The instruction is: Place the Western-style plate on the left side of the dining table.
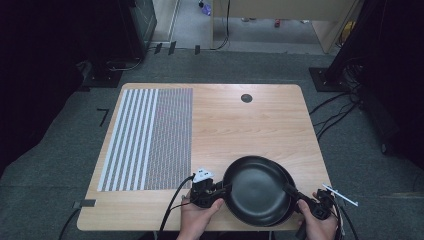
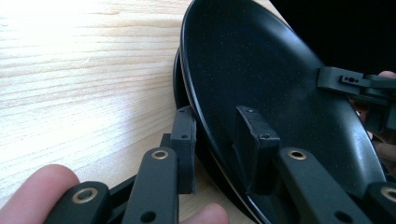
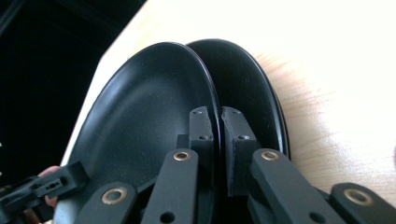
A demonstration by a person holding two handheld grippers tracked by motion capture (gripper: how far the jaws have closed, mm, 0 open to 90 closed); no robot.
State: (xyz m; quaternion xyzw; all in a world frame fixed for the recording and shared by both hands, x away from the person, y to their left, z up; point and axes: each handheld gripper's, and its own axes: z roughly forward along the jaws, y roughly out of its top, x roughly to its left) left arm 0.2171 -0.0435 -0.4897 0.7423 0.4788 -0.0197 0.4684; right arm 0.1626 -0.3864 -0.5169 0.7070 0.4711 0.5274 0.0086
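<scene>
Tabletop (image 2: 70,56) glare overexposed (gripper views), surroundings dim.

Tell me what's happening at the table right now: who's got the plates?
A person is working two black plates at the near edge of the wooden table. The upper plate lies offset on the lower plate. The left tool is clamped on the upper plate's left rim, one jaw inside the dish and one outside. The right tool is clamped on its right rim. A striped mat lies on the table's left half.
</scene>
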